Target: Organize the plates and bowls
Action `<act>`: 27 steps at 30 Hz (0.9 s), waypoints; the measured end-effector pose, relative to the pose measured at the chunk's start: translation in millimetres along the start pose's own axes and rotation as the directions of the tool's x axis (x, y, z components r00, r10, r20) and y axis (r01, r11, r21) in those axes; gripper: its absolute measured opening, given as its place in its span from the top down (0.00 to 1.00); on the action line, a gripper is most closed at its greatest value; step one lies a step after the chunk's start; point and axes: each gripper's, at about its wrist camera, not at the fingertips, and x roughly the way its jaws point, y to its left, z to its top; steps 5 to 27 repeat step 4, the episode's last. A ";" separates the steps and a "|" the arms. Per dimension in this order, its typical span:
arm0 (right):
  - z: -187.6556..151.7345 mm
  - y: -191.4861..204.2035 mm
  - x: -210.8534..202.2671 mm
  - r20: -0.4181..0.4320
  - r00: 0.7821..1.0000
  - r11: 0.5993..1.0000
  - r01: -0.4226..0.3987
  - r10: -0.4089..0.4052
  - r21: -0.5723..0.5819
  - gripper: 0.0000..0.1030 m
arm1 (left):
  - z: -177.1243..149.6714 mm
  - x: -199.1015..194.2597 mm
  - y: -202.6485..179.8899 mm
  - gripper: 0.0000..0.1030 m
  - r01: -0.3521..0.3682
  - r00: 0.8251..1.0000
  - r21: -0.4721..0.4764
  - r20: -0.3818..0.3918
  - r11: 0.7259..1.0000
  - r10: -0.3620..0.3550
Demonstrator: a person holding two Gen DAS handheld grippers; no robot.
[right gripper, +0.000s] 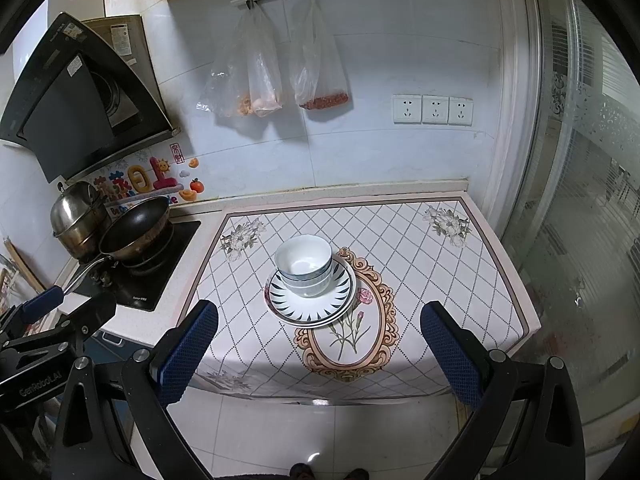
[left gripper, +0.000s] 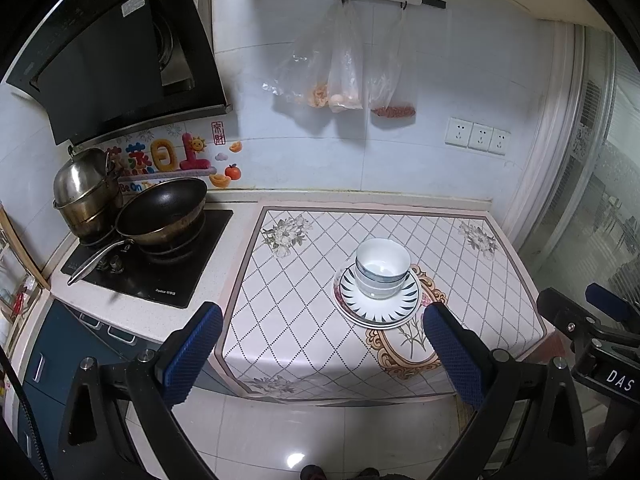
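The bowls (left gripper: pixel 382 268) sat stacked on the plates (left gripper: pixel 378 304) in the middle of the frame, on the tablecloth (left gripper: pixel 304 280). Both the left gripper (left gripper: pixel 322 354) and the right gripper (right gripper: pixel 318 354) were wide apart, holding nothing. The dishes looked hard, smooth and breakable; I think the rim is the best place to hold.

The stacked bowls (left gripper: pixel 382 268) are hiding the plates' (left gripper: pixel 378 308) centres; the bag (right gripper: pixel 262 76) contents at 12 o'clock are staying too blurred to identify.
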 end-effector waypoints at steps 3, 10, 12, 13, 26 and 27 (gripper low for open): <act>-0.6 0.2 1.6 -0.001 1.000 1.000 0.000 0.000 -0.001 0.00 | 1.0 -0.5 -1.9 0.00 0.000 1.000 0.001 0.006 1.000 0.000; 0.1 -0.1 1.5 0.000 1.000 1.000 0.000 0.000 -0.001 0.00 | 0.2 -1.3 -2.5 0.00 0.000 1.000 0.003 0.007 1.000 0.000; 0.1 -0.1 1.5 0.000 1.000 1.000 0.000 0.000 -0.001 0.00 | 0.2 -1.3 -2.5 0.00 0.000 1.000 0.003 0.007 1.000 0.000; 0.1 -0.1 1.5 0.000 1.000 1.000 0.000 0.000 -0.001 0.00 | 0.2 -1.3 -2.5 0.00 0.000 1.000 0.003 0.007 1.000 0.000; 0.1 -0.1 1.5 0.000 1.000 1.000 0.000 0.000 -0.001 0.00 | 0.2 -1.3 -2.5 0.00 0.000 1.000 0.003 0.007 1.000 0.000; 0.1 -0.1 1.5 0.000 1.000 1.000 0.000 0.000 -0.001 0.00 | 0.2 -1.3 -2.5 0.00 0.000 1.000 0.003 0.007 1.000 0.000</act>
